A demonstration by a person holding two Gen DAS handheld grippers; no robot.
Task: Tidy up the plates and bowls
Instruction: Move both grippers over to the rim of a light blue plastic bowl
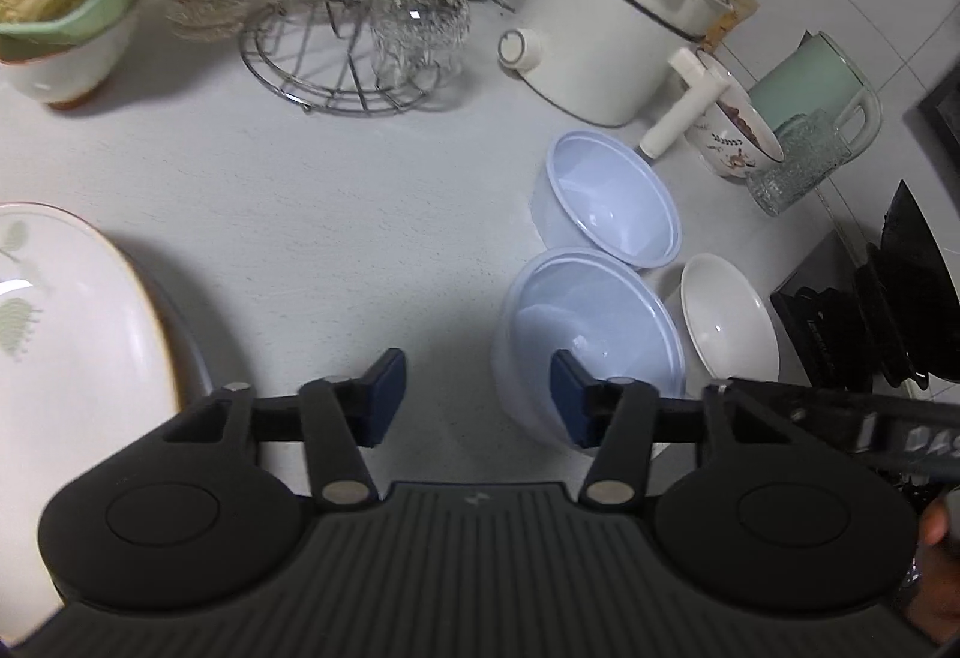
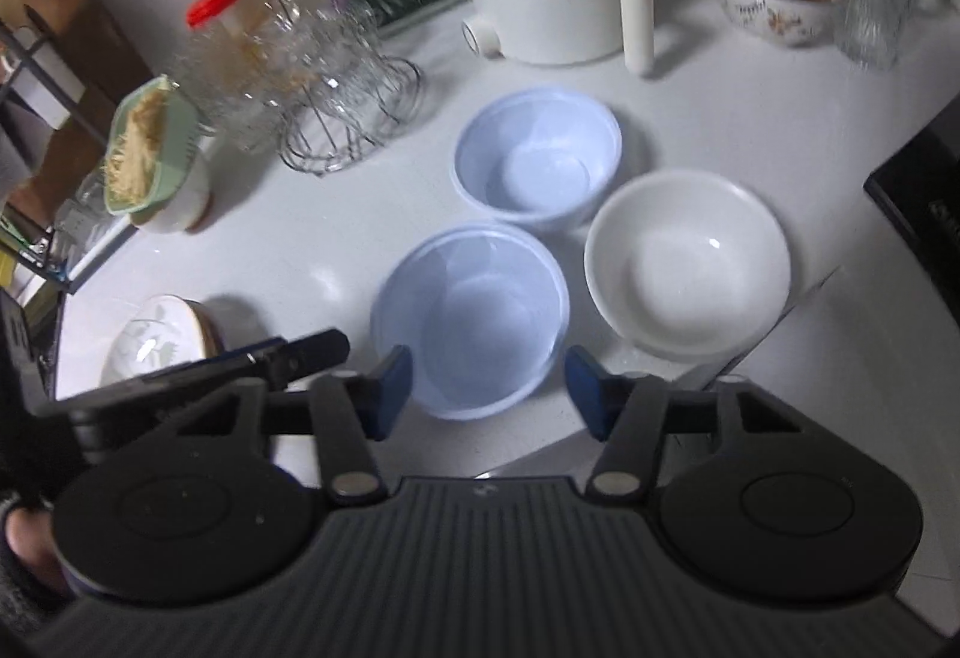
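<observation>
Both grippers, left (image 1: 477, 397) and right (image 2: 489, 391), gape empty; right hovers above near blue bowl (image 2: 471, 313).

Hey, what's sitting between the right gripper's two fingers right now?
In the right wrist view, the right gripper is open, and the near rim of the closest pale blue bowl shows between its fingers. It grips nothing.

Black ribbed tool (image 1: 477, 397) bodies, blue pads (image 2: 396, 391), silver pivot screws.
</observation>
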